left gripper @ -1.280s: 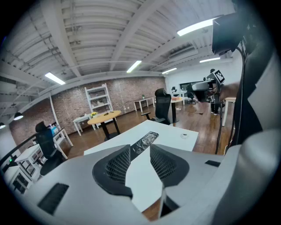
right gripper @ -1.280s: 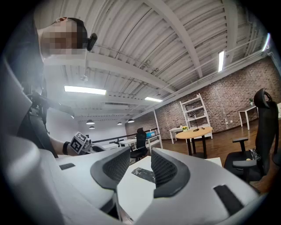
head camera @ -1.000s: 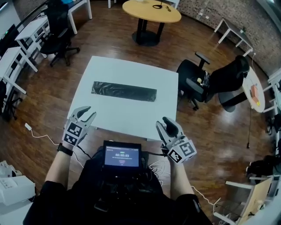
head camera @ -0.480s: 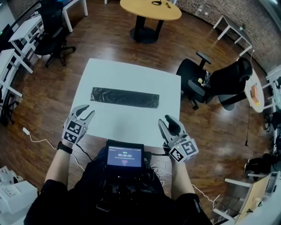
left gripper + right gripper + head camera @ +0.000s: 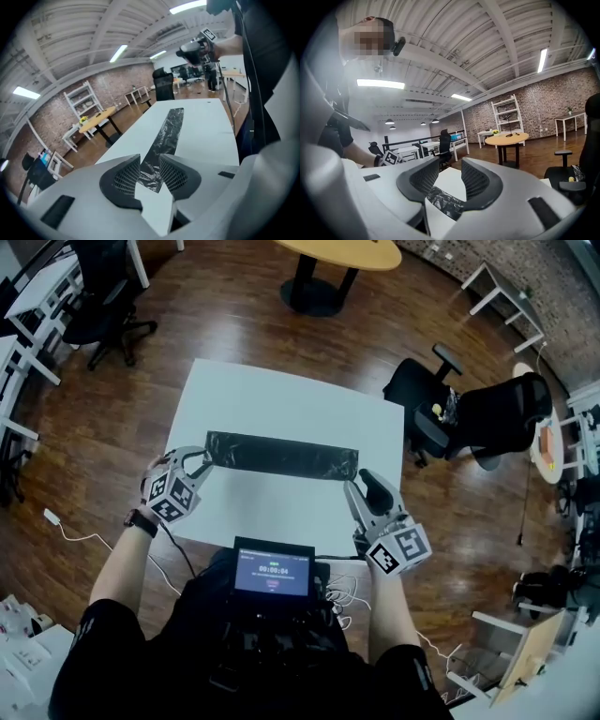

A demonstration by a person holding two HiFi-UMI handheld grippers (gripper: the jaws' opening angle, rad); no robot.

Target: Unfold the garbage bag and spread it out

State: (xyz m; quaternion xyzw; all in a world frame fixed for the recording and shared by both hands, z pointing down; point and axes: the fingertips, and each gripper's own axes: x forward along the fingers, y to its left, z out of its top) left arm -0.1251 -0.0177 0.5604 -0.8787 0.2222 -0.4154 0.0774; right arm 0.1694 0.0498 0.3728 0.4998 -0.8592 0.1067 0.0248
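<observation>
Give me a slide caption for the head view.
Folded black garbage bag lies across the white table; left gripper, jaws closing, straddles one end, right gripper open at the other.

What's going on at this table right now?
A person holds a gripper in each hand over a folded black garbage bag, a long strip on the white table. The left gripper is closing its jaws around its left end; the right gripper is open at its right end. Nothing is unfolded yet.
</observation>
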